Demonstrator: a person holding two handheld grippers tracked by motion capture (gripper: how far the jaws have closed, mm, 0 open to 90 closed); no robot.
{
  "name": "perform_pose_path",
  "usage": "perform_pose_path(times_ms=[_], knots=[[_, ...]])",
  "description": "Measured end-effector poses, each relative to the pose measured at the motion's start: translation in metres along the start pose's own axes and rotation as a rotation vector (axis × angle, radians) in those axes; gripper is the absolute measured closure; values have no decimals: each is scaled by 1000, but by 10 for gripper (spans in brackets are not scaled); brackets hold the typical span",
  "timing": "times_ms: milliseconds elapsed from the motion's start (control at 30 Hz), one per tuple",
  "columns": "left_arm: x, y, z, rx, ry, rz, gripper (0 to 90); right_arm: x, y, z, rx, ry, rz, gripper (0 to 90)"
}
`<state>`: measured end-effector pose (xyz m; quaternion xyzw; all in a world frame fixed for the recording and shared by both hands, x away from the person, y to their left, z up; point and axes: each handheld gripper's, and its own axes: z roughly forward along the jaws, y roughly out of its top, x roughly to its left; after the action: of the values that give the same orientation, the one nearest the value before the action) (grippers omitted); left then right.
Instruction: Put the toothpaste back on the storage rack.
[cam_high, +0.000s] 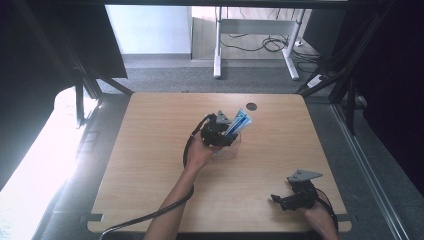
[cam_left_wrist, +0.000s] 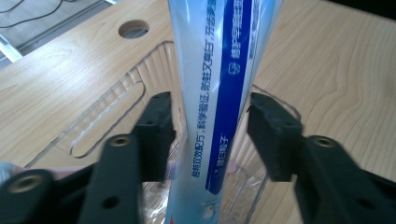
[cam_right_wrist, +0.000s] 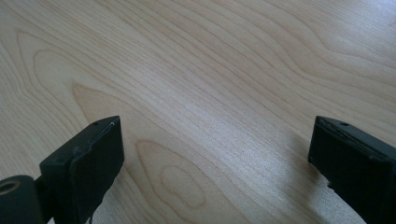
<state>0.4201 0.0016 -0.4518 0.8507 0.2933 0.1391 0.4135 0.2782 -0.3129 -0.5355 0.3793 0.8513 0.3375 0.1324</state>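
The left claw (cam_high: 226, 131) sits at the middle of the tabletop (cam_high: 150, 165), jaws parted on either side of a toothpaste tube (cam_left_wrist: 219, 93) — there's daylight between each black pad and the tube's skin in the left gripper view, so nothing is pinched. The tube stands tilted in a clear plastic cup (cam_high: 231, 149), its flat crimped end poking up and to the right in the high view. It looks to rest on the cup alone.

How will it handle? I'd call it light, and soft-walled: a laminated plastic tube, glossy white with a blue band and printed text, likely slick under hard pads. Squeeze it mid-body and it should dent rather than resist. The better hold, to my eye, is across the flat of the tube up near the crimp, where it's stiffest and thinnest. The cup is thin, see-through and probably very light too — a nudge from the tube could tip or slide it on that smooth wood-grain laminate.

Down at the near right corner, the right claw (cam_high: 286, 201) rests low over the tabletop, well apart from the cup. Its jaws stand wide with bare pale wood between them in the right gripper view.

Beyond the cup, a round cable hole (cam_high: 251, 106) marks the far edge of the tabletop.
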Motion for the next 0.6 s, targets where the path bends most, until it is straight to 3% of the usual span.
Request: perform_pose_path(times_ms=[267,433,600], knots=[[5,-3,-8,-42,-46,-96,237,1,0,0,2,-1,-3,36],[1,-5,-16,-31,-42,-80,147,1,0,0,1,-2,-3,36],[0,-10,-26,-37,-34,-100,136,1,0,1,3,0,-5,36]])
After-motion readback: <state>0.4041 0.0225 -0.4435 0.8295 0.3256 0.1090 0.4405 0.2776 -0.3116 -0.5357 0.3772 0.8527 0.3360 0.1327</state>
